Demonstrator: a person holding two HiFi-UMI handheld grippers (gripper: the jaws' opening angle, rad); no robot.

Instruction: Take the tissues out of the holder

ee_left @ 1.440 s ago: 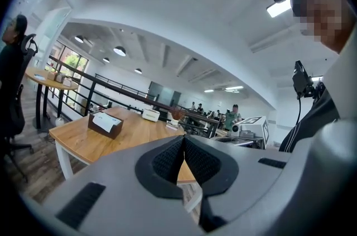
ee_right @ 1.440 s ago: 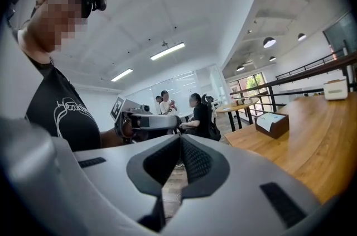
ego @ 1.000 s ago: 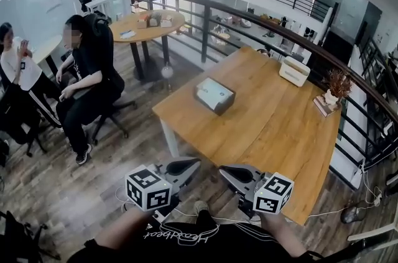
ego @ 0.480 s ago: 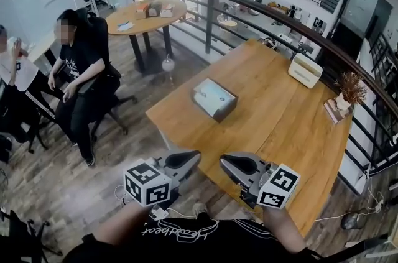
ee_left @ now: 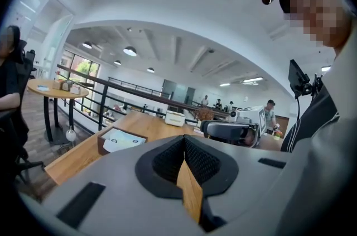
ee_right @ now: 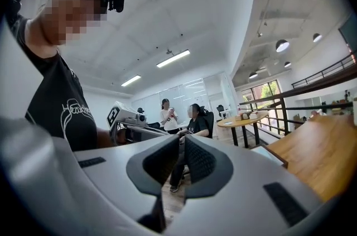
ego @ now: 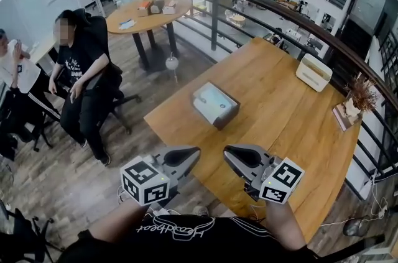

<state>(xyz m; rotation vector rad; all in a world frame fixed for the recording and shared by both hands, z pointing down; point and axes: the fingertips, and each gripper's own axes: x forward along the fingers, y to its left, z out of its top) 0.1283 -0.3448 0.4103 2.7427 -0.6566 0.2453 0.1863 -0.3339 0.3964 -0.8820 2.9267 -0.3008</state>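
The tissue holder (ego: 214,104) is a dark open box with white tissues in it, lying near the left edge of the long wooden table (ego: 286,125). My left gripper (ego: 186,155) and right gripper (ego: 235,155) hang close to my body, short of the table's near corner, tips turned toward each other. Both are shut with nothing between the jaws. In the left gripper view its pads (ee_left: 196,159) meet, with the holder (ee_left: 120,140) far ahead and the right gripper (ee_left: 228,130) opposite. The right gripper view shows shut pads (ee_right: 198,159), and the holder's corner (ee_right: 268,154) at right.
A white box (ego: 314,72) and a dried plant (ego: 354,105) stand at the table's far side by a dark railing (ego: 214,13). Two people (ego: 81,69) sit on chairs at left on the wooden floor. A round table (ego: 146,10) stands behind them.
The table and the holder have drifted slightly lower and to the right in the head view, as the view shifts. Both grippers keep the same shut pose in front of the body.
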